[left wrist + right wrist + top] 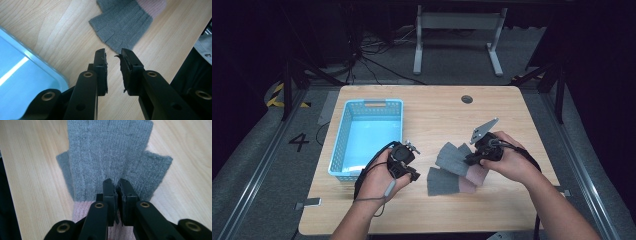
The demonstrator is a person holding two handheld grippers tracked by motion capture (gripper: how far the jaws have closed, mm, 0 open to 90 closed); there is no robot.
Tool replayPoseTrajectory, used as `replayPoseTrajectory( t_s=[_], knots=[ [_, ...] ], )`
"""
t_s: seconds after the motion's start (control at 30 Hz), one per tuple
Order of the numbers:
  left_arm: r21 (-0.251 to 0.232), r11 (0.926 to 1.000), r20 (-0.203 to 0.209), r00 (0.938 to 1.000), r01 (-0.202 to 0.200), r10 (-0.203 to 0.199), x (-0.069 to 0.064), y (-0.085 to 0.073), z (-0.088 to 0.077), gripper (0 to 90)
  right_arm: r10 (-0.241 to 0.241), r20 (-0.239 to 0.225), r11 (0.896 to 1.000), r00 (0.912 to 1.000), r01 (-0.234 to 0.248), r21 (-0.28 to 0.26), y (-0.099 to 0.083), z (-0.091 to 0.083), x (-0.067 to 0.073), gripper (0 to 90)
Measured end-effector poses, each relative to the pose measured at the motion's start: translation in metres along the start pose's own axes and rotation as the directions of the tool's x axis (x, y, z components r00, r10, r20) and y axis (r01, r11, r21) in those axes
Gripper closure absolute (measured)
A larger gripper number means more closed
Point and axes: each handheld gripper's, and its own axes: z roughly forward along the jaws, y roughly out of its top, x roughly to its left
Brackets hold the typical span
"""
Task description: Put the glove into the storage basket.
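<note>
Two grey knitted fingerless gloves with pink cuffs lie overlapping on the wooden table, one farther back (453,156) and one nearer (443,182). My right gripper (468,160) comes in from the right and is shut on a fold of the farther glove (107,150) just above its pink cuff (82,211); the knit puckers at the jaw tips (115,182). My left gripper (414,175) hovers left of the gloves beside the basket. Its jaws (113,53) stand slightly apart with nothing between them, pointing at the nearer glove (122,22).
A light blue plastic basket (374,102) stands empty at the table's left; its corner (22,75) lies close beside my left gripper. A round cable hole (467,99) sits near the far edge. The table's front edge drops off close to the hands.
</note>
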Motion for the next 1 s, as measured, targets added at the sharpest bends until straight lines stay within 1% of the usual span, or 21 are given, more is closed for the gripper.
replayPoseTrajectory(
  t_s=[0.27, 0.43, 0.57, 0.6, 0.77, 0.9, 0.97, 1.0],
  knots=[
    [0.01, 0.9999, 0.006, 0.9999, -0.012, 0.011, -0.001, 0.003, 0.004, 75.2, -0.023, -0.021, 0.999, 0.9995, 0.023, 0.023, -0.003, 0.018, 0.009, 84.9],
    [0.018, 0.9998, 0.012, 0.9999, -0.006, 0.006, -0.002, 0.003, 0.009, 75.2, -0.053, -0.039, 0.997, 0.9979, 0.055, 0.046, 0.0, 0.028, 0.015, 84.8],
    [0.034, 0.9993, 0.018, 0.9998, -0.013, 0.013, -0.005, 0.004, 0.015, 74.2, -0.078, -0.052, 0.995, 0.9956, 0.081, 0.061, 0.001, 0.037, 0.018, 84.8],
    [0.037, 0.9991, 0.015, 0.9997, -0.021, 0.02, -0.005, 0.005, 0.015, 73.9, -0.077, -0.056, 0.995, 0.9954, 0.081, 0.064, 0.001, 0.039, 0.018, 84.8],
    [0.049, 0.9986, 0.02, 0.9997, -0.017, 0.016, -0.007, 0.003, 0.021, 73.8, -0.078, -0.059, 0.993, 0.9952, 0.082, 0.081, 0.0, 0.047, 0.019, 84.6],
    [0.081, 0.9965, 0.021, 0.9996, -0.019, 0.017, -0.011, 0.0, 0.029, 73.8, -0.084, -0.061, 0.992, 0.9945, 0.09, 0.089, -0.001, 0.052, 0.02, 84.1],
    [0.095, 0.9953, 0.031, 0.9994, -0.02, 0.017, -0.011, 0.0, 0.035, 73.8, -0.085, -0.058, 0.992, 0.9947, 0.089, 0.084, -0.003, 0.054, 0.02, 83.8],
    [0.095, 0.9953, 0.031, 0.9994, -0.02, 0.017, -0.011, 0.0, 0.035, 73.8, -0.085, -0.058, 0.992, 0.9947, 0.089, 0.084, -0.003, 0.054, 0.02, 83.8]
  ],
)
